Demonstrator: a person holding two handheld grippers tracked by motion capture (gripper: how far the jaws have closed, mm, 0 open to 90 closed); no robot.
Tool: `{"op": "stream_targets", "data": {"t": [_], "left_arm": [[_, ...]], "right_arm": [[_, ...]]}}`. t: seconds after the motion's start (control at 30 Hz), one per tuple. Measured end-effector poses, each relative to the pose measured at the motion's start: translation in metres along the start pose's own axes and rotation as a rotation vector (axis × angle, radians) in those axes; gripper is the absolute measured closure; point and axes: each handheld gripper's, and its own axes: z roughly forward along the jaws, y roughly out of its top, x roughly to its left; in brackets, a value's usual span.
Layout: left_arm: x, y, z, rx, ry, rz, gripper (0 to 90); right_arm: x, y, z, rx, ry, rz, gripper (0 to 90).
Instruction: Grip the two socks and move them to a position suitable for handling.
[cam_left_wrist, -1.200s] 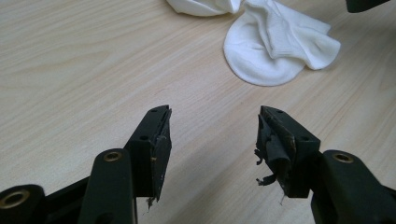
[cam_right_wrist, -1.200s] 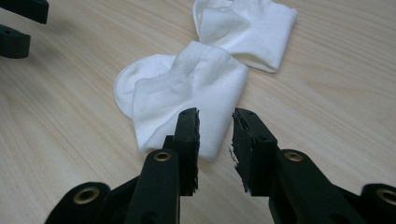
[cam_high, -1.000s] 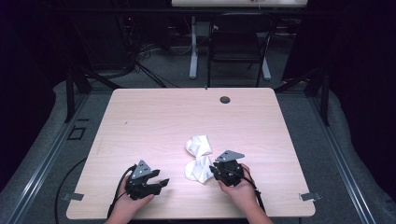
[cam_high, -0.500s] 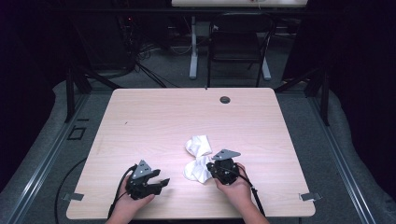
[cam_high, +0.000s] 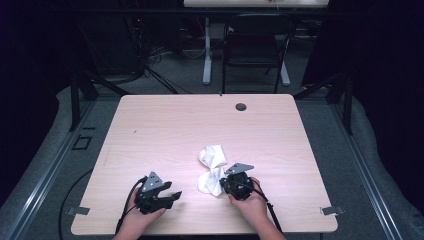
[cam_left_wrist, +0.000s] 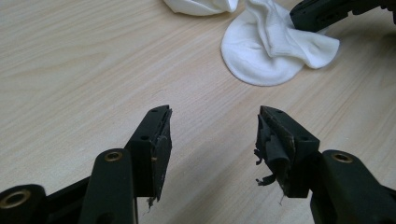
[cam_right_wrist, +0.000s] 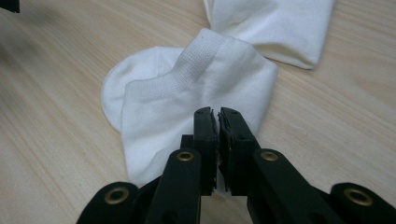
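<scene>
Right gripper (cam_right_wrist: 218, 114) pinches, seemingly, the sock (cam_right_wrist: 196, 88) hem at frame centre to lift it (left gripper (cam_left_wrist: 212, 128) waits, spread, lower down).

2 white socks (cam_high: 212, 170) lie on a pale wood-grain table (cam_high: 165, 130); the one at the right gripper (cam_right_wrist: 215, 113) has a ribbed, waffle-like band across its plain white knit. Both grippers are black with brass-coloured rivets, and the left gripper (cam_left_wrist: 212, 128) has frayed black pads.
</scene>
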Motion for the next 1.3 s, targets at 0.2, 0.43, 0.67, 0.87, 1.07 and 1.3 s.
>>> {"op": "stream_targets", "data": {"t": [0.2, 0.43, 0.67, 0.87, 1.07, 1.3], "left_arm": [[0.0, 0.0, -0.001, -0.004, -0.002, 0.0, 45.2], [-0.001, 0.001, -0.002, -0.013, -0.008, 0.002, 45.5], [-0.004, 0.001, -0.003, -0.011, -0.014, 0.01, 46.9], [-0.005, 0.0, -0.001, -0.018, -0.016, 0.001, 48.8], [-0.008, 0.0, 0.0, -0.007, -0.024, 0.014, 49.9], [-0.01, 0.0, 0.005, 0.003, -0.024, 0.027, 54.1]], "right_arm": [[0.004, -0.004, -0.003, 0.0, 0.028, 0.0, 85.4], [0.013, -0.007, -0.007, 0.016, 0.046, -0.022, 84.6], [0.025, -0.008, -0.007, 0.026, 0.05, -0.071, 85.1], [0.031, -0.009, -0.007, 0.027, 0.079, -0.079, 85.5], [0.034, -0.01, -0.007, 0.03, 0.1, -0.099, 86.4], [0.039, -0.01, -0.006, 0.027, 0.126, -0.115, 86.5]]}}
